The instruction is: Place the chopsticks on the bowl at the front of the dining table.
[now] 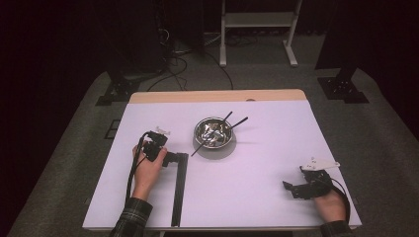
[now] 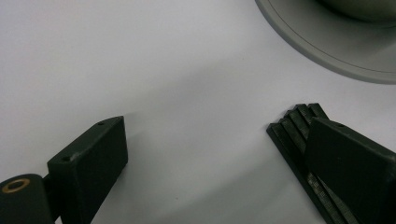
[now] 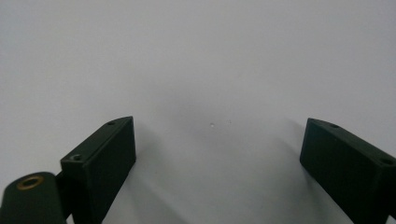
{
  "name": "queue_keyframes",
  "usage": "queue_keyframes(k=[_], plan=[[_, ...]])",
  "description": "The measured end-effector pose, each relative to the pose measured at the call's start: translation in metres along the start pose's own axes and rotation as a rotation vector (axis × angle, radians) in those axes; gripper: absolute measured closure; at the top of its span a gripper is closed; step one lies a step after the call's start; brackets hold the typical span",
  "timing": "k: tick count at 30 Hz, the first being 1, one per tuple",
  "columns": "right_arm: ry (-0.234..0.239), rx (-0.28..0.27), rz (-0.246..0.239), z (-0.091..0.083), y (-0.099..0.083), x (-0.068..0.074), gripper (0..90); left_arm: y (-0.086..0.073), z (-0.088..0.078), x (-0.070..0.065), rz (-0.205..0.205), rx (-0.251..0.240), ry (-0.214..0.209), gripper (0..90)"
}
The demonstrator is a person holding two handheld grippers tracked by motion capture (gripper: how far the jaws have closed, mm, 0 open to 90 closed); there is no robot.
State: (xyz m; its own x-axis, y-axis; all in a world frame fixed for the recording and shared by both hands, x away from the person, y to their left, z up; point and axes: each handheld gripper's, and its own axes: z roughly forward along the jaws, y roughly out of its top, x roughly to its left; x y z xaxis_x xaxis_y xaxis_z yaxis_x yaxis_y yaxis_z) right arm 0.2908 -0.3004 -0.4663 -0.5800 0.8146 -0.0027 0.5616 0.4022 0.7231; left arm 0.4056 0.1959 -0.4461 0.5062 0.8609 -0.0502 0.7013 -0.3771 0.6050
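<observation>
A steel bowl (image 1: 213, 132) stands on a round grey plate (image 1: 217, 149) in the middle of the white table, with black-handled utensils (image 1: 238, 123) leaning in it. A long black ridged strip (image 1: 179, 192) lies left of centre and runs toward the front edge. My left gripper (image 1: 170, 155) is open at the strip's far end. In the left gripper view the strip's end (image 2: 292, 133) lies under the right jaw of the left gripper (image 2: 215, 135), and the plate's rim (image 2: 327, 44) is at top right. My right gripper (image 1: 291, 189) rests open at the front right, and in its own view the right gripper (image 3: 219, 135) has bare table between its jaws.
The table (image 1: 267, 163) ends in a wooden strip (image 1: 217, 96) at the far side. Beyond it are a white stand's legs (image 1: 257, 37), cables and black stand bases (image 1: 341, 86) on grey carpet.
</observation>
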Motion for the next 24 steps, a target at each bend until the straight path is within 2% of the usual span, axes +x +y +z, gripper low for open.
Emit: queue_keyframes(k=[7,11,13,17,24], plan=[[0.000,0.000,0.000,0.0000,0.0000,0.0000,9.1,-0.0013,-0.0011,0.0026,-0.008,-0.004,-0.001,5.1],[0.000,0.000,0.000,0.0000,0.0000,0.0000,9.1,-0.0030,-0.0023,0.0042,-0.011,-0.004,0.015,5.2],[0.000,0.000,0.000,0.0000,0.0000,0.0000,9.1,-0.0027,-0.0024,0.0025,-0.019,-0.011,-0.004,5.2],[0.000,0.000,0.000,0.0000,0.0000,0.0000,9.1,-0.0019,-0.0007,-0.0021,-0.002,-0.009,0.001,5.1],[0.000,0.000,0.000,0.0000,0.0000,0.0000,9.1,-0.0032,-0.0010,-0.0009,0.005,-0.004,0.022,5.2]])
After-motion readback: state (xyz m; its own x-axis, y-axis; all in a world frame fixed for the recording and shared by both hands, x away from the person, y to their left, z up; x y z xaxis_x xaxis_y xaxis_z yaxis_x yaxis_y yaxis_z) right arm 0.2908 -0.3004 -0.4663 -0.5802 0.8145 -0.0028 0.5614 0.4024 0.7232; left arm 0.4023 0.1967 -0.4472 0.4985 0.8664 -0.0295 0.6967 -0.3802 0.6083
